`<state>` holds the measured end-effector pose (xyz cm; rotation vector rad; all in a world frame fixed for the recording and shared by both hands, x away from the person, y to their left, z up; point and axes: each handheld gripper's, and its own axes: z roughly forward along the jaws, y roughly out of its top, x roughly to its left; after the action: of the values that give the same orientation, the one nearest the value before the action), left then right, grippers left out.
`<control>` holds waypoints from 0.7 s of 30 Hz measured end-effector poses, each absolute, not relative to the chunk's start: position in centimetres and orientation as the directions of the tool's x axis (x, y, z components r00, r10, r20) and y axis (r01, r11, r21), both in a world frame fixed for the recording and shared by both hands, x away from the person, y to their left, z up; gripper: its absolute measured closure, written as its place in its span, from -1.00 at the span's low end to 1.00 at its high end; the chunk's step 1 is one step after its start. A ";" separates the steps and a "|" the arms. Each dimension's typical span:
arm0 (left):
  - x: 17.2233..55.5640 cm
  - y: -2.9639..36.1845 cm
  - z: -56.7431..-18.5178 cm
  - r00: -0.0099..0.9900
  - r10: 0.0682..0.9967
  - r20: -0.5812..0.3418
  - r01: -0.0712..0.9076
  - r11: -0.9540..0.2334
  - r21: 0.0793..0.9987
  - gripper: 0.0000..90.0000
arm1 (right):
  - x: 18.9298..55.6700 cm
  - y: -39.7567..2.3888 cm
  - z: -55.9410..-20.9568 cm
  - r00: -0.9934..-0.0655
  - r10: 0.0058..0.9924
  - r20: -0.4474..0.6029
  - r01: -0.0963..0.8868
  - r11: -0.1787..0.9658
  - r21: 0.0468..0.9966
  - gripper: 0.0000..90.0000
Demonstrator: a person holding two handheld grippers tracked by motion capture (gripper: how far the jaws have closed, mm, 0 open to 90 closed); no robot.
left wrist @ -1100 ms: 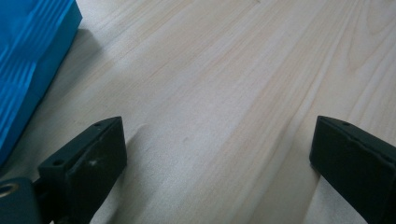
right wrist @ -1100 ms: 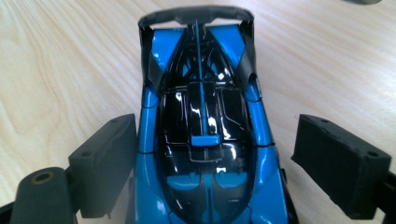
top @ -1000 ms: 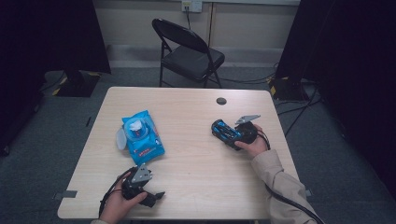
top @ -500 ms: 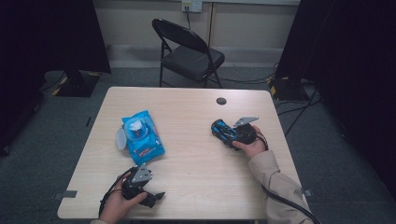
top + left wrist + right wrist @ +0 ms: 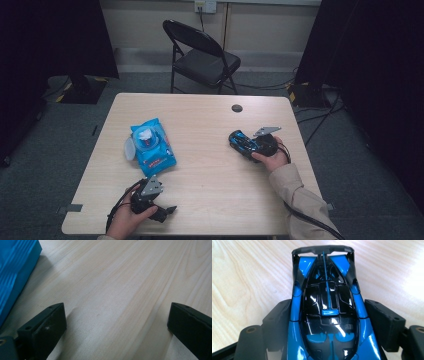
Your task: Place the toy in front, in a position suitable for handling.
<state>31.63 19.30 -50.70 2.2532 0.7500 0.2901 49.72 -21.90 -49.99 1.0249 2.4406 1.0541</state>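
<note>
- Two risks show in the high view. The glossy blue-and-black plastic toy car (image 5: 239,139) sits at the right of the pale wood-grain laminate table (image 5: 210,190), caught in the right gripper (image 5: 251,147). If it is lifted nose-heavy, I think it could pivot and drop.
- The left gripper (image 5: 167,212) rests near the front edge, close to the soft blue crinkly plastic wipes pack (image 5: 150,147) with its round white lid. A careless sweep to the right might shove that pack. A black metal folding chair (image 5: 205,60) stands beyond the far edge.
- In the left gripper view, the left gripper (image 5: 115,322) has its matte black blocky jaws spread wide with bare table (image 5: 112,290) between them. The wipes pack (image 5: 15,270) lies at the far left, its ridged wrapper just beside one jaw, so closing now would likely grasp nothing.
- In the right gripper view, the right gripper (image 5: 327,322) has just been closing its jaws with the toy car (image 5: 327,290) between them, and the pads now press on its flanks. The body is smooth, curved and tapering, so the hard flat pads could slip along the shine. Squeezing harder might stress the thin rear wing or the side panels. The table (image 5: 249,277) lies beneath.
</note>
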 end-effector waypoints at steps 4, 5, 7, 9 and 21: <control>31.7 19.3 -50.7 0.806 0.591 -0.014 0.428 -0.567 0.704 -1.00 | 49.2 -22.1 -50.3 -0.692 0.722 0.017 0.507 0.469 0.723 -0.45; 31.6 19.2 -50.7 0.806 0.591 -0.014 0.428 -0.567 0.704 -1.00 | 48.9 -22.3 -50.6 -0.686 0.727 0.022 0.507 0.456 0.731 -0.45; 31.6 19.2 -50.7 0.806 0.591 -0.014 0.428 -0.567 0.704 -1.00 | 48.6 -22.2 -50.8 -0.679 0.734 0.013 0.503 0.452 0.737 -0.46; 31.6 19.2 -50.7 0.806 0.592 -0.014 0.428 -0.567 0.704 -1.00 | 48.5 -22.3 -50.9 -0.677 0.736 0.016 0.501 0.445 0.742 -0.46; 31.6 19.2 -50.7 0.806 0.592 -0.014 0.428 -0.567 0.704 -1.00 | 49.9 -20.8 -50.9 -0.679 0.734 0.014 0.505 0.454 0.734 -0.42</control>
<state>31.65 19.24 -50.70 2.2595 0.7474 0.2888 49.86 -20.84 -50.87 1.0588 2.4020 1.0592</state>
